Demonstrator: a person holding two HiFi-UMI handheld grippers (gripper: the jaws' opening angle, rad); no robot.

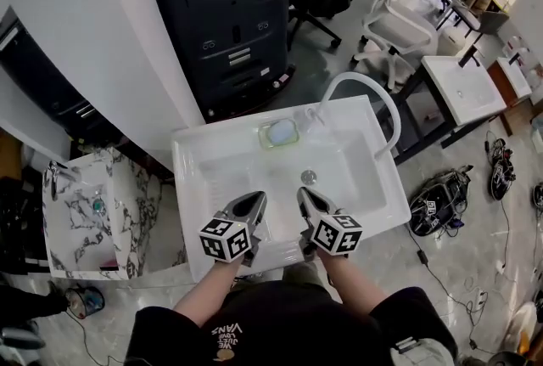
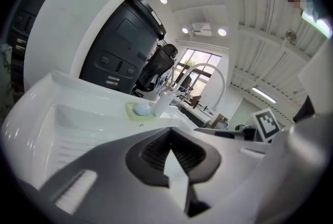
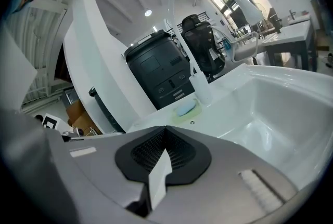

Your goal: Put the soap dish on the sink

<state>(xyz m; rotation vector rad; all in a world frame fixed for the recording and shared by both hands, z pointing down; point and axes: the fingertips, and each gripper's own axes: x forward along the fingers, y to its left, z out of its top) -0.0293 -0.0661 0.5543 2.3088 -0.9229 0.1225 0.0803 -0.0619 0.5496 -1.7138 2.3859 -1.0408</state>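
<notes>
A pale green soap dish (image 1: 279, 133) with a light blue soap in it rests on the back rim of the white sink (image 1: 191, 154), just left of the curved white faucet (image 1: 373, 94). The dish also shows in the left gripper view (image 2: 139, 110) and the right gripper view (image 3: 186, 108). Both grippers hover over the sink's near edge, well short of the dish. My left gripper (image 1: 254, 202) is shut with nothing between its jaws. My right gripper (image 1: 303, 196) is shut and empty too, side by side with the left.
A marbled washbasin (image 1: 85, 211) stands to the left of the sink. Behind the sink are a dark printer cabinet (image 1: 229, 16) and a white curved wall. Office chairs (image 1: 399, 16), another white basin (image 1: 462, 88) and bags (image 1: 437, 203) with cables lie to the right.
</notes>
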